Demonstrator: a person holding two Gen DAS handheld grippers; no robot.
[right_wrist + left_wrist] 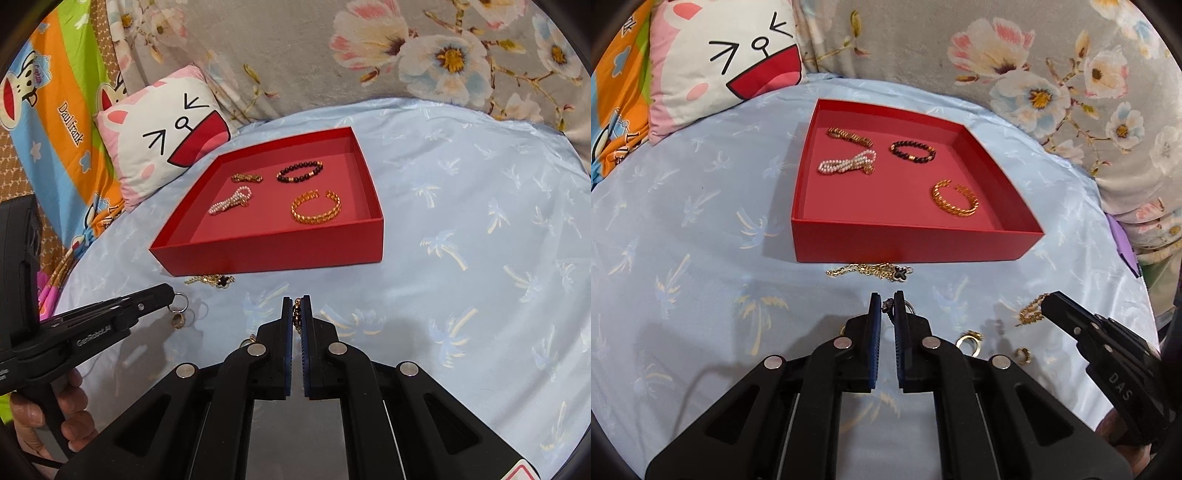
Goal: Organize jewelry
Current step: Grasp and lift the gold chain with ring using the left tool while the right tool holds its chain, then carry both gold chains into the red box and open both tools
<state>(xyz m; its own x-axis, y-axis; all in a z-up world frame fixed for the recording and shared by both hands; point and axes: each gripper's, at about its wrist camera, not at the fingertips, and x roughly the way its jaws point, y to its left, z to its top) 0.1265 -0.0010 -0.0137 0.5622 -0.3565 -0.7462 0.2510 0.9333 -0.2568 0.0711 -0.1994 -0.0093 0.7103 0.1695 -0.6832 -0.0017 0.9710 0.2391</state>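
Necklace (871, 271) lies against red tray (916, 245); left claw (887, 306) grips ring (887, 305), right claw (296, 308) chain (296, 314).

A red tray (916, 245) with a pinker floor is seen on a pale blue cloth (701, 229) patterned with palm trees, a gold cuff (955, 199) at its 4 o'clock, a white pearl strand (846, 164) and a black bead bracelet (912, 151) at 12.

Bright even light, soft shadows, fisheye-warped edges
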